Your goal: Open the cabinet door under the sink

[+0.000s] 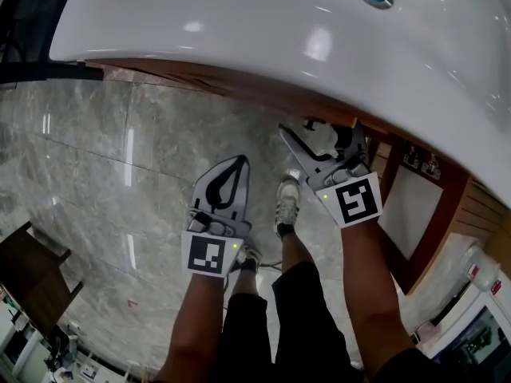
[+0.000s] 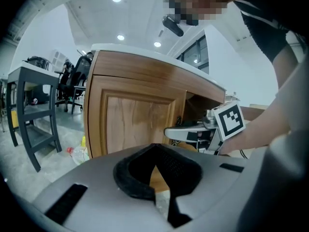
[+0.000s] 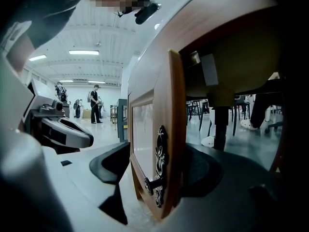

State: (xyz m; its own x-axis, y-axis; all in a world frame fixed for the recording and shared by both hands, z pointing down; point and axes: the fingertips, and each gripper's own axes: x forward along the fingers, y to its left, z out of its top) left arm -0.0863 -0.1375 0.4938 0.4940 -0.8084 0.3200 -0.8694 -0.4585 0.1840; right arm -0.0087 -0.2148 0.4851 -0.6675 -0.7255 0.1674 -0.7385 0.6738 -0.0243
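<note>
The right gripper (image 3: 154,178) is clamped on the free edge of the cabinet door (image 3: 175,120), one jaw on each face of the wooden frame. The door's ornate metal handle plate (image 3: 160,161), with its small knob, sits right between the jaws, on the face turned toward the left jaw. In the head view this gripper (image 1: 327,146) reaches up under the white sink (image 1: 239,14), and the cabinet door (image 1: 409,210) stands swung out from the cabinet, to the right of the person's forearm.

The left gripper (image 1: 238,163) hangs lower, well apart from the door, over the grey marble floor (image 1: 120,150). Its own view shows the jaws of the left gripper (image 2: 154,148) together at the tips with nothing between them. Beyond them is the neighbouring closed door (image 2: 137,122) of the wooden cabinet, and to its right the right gripper (image 2: 176,131) sits at the dark opening.
</note>
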